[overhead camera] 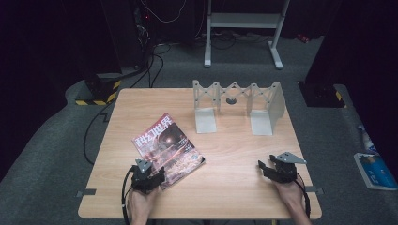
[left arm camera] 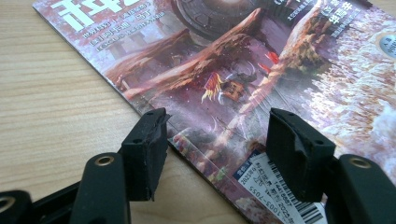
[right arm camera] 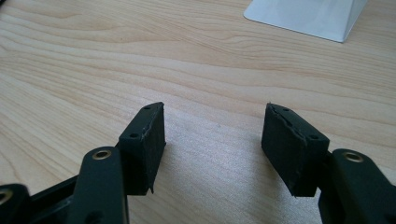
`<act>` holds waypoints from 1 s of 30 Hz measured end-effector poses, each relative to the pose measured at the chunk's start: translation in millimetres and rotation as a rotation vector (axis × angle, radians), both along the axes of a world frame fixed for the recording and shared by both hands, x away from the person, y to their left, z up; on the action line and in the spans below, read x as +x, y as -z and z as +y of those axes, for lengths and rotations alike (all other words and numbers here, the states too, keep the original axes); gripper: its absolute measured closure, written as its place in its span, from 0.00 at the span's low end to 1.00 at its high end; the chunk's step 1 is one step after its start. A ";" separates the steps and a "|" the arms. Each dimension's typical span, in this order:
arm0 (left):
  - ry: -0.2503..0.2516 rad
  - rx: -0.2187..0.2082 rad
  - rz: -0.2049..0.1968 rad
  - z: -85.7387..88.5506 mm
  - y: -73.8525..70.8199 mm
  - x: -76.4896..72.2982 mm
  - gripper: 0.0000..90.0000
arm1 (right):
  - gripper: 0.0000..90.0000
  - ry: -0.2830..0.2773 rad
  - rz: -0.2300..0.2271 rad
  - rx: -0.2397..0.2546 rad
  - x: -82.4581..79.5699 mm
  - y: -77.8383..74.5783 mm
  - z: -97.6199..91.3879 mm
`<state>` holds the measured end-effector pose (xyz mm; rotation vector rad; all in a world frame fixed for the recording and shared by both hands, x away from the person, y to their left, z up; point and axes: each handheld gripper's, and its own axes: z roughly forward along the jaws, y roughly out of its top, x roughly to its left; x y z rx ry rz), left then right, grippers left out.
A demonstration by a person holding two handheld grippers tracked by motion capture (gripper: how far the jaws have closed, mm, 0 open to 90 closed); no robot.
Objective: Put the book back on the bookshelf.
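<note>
A magazine (overhead camera: 166, 146) with a dark red cover and white characters lies flat and askew on the left half of the wooden table (overhead camera: 225, 159). My left gripper (overhead camera: 152, 177) sits at the magazine's near corner, open, its jaws straddling the cover's edge; the left gripper view shows the magazine (left arm camera: 243, 70) and its barcode label between the fingers (left arm camera: 144, 144). My right gripper (overhead camera: 268, 167) rests low over bare wood at the right front, open with nothing between its fingers (right arm camera: 289, 140).
A grey metal expanding book stand (overhead camera: 238, 105) with two end plates stands at the back centre of the table; one foot of the stand (right arm camera: 308, 16) shows ahead of the right gripper. Cables and a metal frame are on the floor beyond.
</note>
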<state>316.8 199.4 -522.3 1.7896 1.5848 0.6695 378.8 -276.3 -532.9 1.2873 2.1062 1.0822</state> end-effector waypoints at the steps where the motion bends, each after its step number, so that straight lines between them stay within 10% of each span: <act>1: -0.004 -0.004 -0.001 -0.9 0.2 -0.6 0.43 | 0.44 -0.002 0.001 0.003 0.3 -0.1 -0.2; 30: 0.047 -0.030 -0.016 -15.5 2.7 -21.1 0.43 | 0.55 -0.266 0.037 0.070 2.2 -5.4 96.3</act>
